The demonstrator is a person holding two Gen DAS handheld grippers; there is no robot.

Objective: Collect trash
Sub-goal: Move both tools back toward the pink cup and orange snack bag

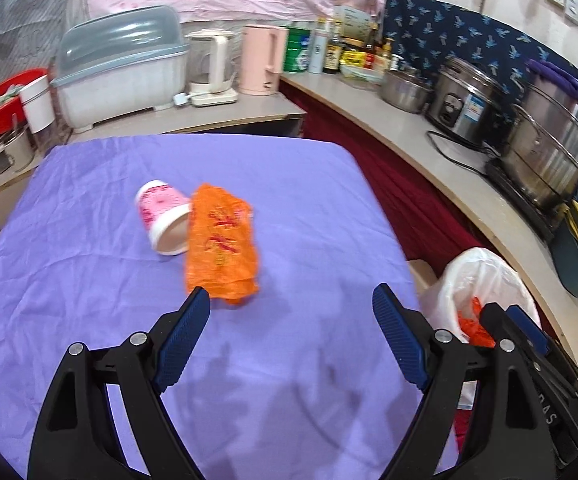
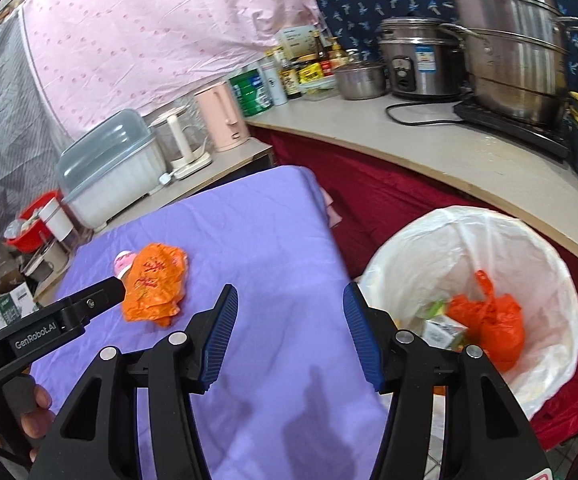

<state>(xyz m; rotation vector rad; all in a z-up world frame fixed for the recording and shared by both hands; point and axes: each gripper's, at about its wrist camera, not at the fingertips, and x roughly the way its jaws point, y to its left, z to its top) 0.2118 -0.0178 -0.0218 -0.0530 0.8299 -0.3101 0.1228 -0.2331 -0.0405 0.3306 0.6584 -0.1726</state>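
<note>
Step in hand: approach to the remaining trash; both tools empty, jaws apart.

The crumpled orange plastic bag [image 1: 221, 240] and tipped pink-printed white paper cup [image 1: 163, 216] lie touching on the purple-clothed desk [image 1: 89, 280]. The left tool [image 1: 291, 300] is nearest the bag; the right tool [image 2: 290, 298] is over the desk edge. Next, straddle one item, close, and carry it to the white-lined round bin [image 2: 409, 248].

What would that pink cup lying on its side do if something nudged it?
The pink cup lies tipped over on the purple cloth, so it would probably roll, likely in a curve since its open end looks wider. It looks empty, so probably light. The orange bag resting against its mouth might stop it rolling that way.
</note>
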